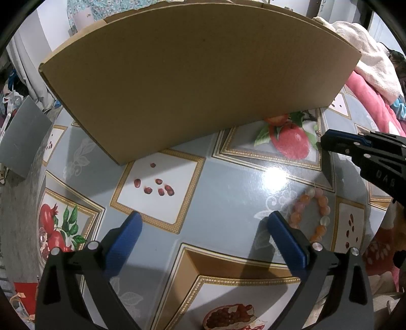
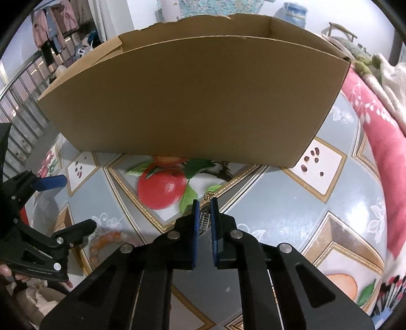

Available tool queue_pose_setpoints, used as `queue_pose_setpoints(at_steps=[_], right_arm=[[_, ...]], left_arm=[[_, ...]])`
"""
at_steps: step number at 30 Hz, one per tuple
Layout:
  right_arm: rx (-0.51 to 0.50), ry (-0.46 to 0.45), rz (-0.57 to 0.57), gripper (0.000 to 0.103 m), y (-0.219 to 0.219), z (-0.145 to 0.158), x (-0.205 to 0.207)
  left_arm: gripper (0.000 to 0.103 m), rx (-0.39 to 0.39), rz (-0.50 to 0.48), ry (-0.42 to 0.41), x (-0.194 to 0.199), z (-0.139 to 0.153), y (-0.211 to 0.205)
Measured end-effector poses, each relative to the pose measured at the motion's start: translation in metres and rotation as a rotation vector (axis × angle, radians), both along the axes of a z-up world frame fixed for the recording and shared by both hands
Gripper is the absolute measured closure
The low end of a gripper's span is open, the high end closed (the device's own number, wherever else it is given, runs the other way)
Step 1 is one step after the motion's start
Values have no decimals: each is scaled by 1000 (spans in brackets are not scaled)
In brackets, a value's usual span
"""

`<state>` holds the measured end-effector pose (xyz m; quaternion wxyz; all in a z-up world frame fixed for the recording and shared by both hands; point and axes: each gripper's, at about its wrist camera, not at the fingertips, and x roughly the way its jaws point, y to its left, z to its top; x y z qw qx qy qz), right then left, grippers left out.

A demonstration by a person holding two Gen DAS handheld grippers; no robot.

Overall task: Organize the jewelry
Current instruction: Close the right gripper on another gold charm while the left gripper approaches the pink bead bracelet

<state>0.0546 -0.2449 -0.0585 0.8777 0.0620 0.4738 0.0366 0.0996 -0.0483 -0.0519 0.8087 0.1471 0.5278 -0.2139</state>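
Jewelry lies in two places on the bench [image 2: 291, 210], whose glossy cloth is printed with pomegranates and seeds. Nearest the right wrist camera, the right claw [image 2: 203, 203] has its blue pads drawn nearly together around a thin silvery chain [image 2: 204, 220]; only a short ladder-like stretch shows in the narrow gap, with a small gold-coloured clasp or charm [image 2: 209, 195] poking out just past the tips. Whether the pads truly pinch the chain or merely flank it is hard to make out, and the rest of the piece is hidden by the claw's black body. In the left wrist view, the left claw [image 1: 203, 219] stands wide open with nothing between its pads, hovering above the cloth. Just beside its right pad lies a beaded bracelet [image 1: 313, 212] of orange, pink and pale beads, its lower end cut off by that finger; glare from a lamp washes out the cloth next to it. Farther back a cardboard box [image 1: 198, 83] stands on the bench, its tall front wall blocking nearly all of its inside from both cameras. Beyond it, a pink blanket [image 2: 380, 142] and hanging clothes [image 2: 54, 21] are squeezed and blurred at the fisheye edges.
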Motion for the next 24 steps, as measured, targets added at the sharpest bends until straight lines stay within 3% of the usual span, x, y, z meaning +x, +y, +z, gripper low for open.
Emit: queue_pose_setpoints(at_steps=[8, 18, 24], right_arm=[[37, 4, -6, 100, -24, 1, -4], [187, 4, -40, 102, -73, -9, -16], [224, -22, -29, 102, -90, -2, -33]], left_arm=[[6, 0, -1, 0, 0, 0, 0], [4, 0, -4, -12, 0, -1, -6], [4, -8, -7, -24, 0, -3, -6]])
